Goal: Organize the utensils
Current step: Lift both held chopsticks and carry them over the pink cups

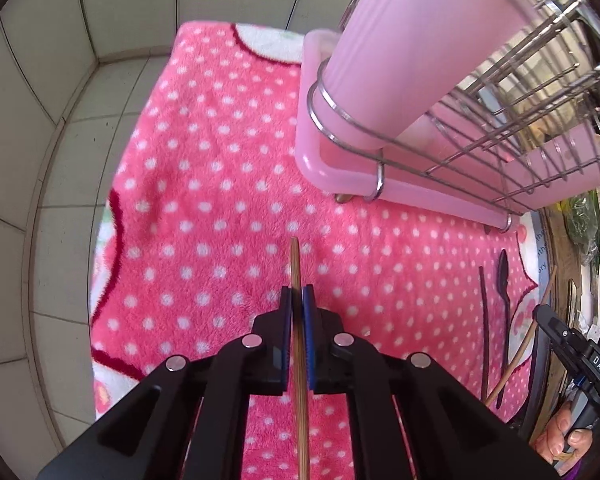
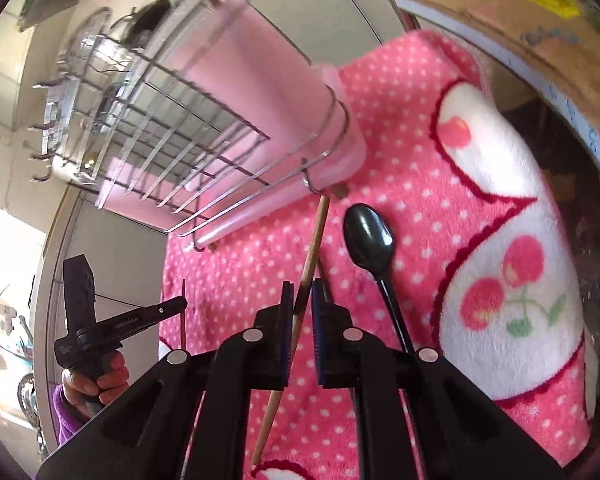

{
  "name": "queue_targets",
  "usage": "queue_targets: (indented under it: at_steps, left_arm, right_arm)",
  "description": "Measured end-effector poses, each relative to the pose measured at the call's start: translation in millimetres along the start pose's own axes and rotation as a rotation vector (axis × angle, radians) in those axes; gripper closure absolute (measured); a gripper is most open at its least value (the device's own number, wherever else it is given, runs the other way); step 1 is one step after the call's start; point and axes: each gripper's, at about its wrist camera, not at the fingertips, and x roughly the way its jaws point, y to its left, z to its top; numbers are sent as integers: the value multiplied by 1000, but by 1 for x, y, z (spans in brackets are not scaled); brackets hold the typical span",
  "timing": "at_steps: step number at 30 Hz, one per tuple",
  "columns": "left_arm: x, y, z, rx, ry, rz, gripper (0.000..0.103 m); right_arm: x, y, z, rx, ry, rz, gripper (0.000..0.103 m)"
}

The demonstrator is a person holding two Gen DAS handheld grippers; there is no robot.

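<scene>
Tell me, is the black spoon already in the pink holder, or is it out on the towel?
Out. The black spoon lies flat on the dotted towel, beside the right gripper, below the pink holder.

Setting: home kitchen. Evidence: a wire dish rack (image 1: 496, 136) with pink drip tray (image 1: 328, 168) and pink utensil cup (image 1: 412, 40) stood on a polka-dot fleece towel (image 1: 220, 200); tiled wall (image 1: 40, 80) behind; black spoon (image 2: 370, 236) lay on the towel.

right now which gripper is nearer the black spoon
Right. The right gripper, shut on a chopstick, sits just beside the black spoon; the left gripper, holding another chopstick, is off to the spoon's far side.
</scene>
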Motion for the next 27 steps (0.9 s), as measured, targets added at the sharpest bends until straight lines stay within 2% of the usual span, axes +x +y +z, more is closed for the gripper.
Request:
queue_targets:
  at_steps: [4, 16, 22, 27]
  left_arm:
    - [-27, -1, -8, 7, -82, -53, 98]
    - [-121, -26, -44, 88, -436, -143, 99]
    - [-162, -31, -59, 101, -578, -185, 99]
    - [-193, -37, -58, 95, -671, -214, 99]
  right_arm:
    - [-19, 12, -4, -50, -55, 31, 95]
    - [-63, 48, -13, -187, -167, 77, 97]
    - [-83, 65, -17, -260, -217, 60, 97]
    - [-101, 80, -11, -305, -266, 54, 97]
